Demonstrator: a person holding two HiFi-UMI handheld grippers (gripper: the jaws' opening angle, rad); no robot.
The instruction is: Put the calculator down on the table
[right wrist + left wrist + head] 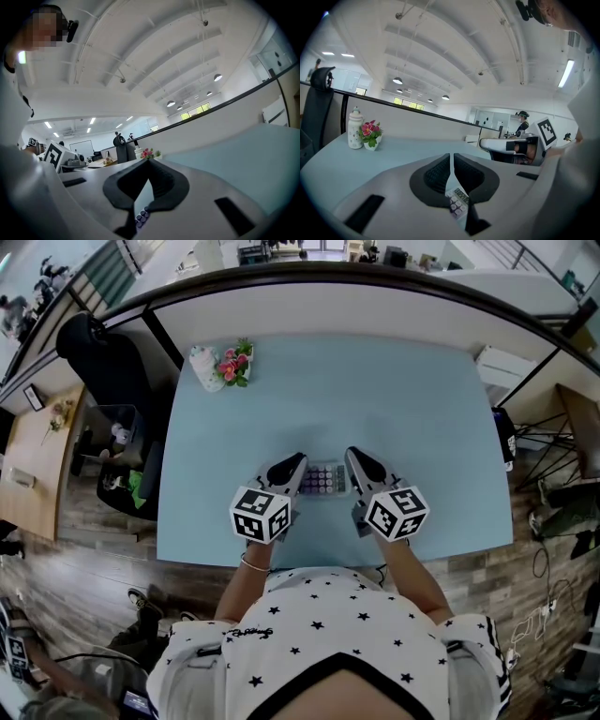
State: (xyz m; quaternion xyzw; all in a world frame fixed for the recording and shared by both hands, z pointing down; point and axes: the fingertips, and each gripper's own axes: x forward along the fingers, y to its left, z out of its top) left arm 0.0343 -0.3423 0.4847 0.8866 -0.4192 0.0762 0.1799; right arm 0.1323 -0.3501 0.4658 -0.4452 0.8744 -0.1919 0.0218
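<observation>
Left tool (451, 174) pinches the calculator (324, 480) by its 9 o'clock end, pads pressed onto the thin edge with key rows showing just below them. Right tool (146, 182) does the same at the 3 o'clock end. So it hangs between the two tools, roughly level, over the near middle of the bench (422, 399). It looks clear of the surface, though head view doesn't settle the gap. Main risk: both grips look like shallow edge bites with little pad overlap, so a slip on one side drops that end. Second: uneven descent, one tool lower than the other, lands a corner first and levers the body out of the opposite pinch. Third: one tool letting go ahead of the other while it's off the surface lets it swing and slap down. Tools drifting apart pull it out of a pinch; drifting together bow it. Bench edge is near at 6 o'clock, so a skid that way could send it onto the floor (84, 559). Flower pot (234, 365) and white bottle (201, 367) at 11 o'clock are well apart, no clash there.
</observation>
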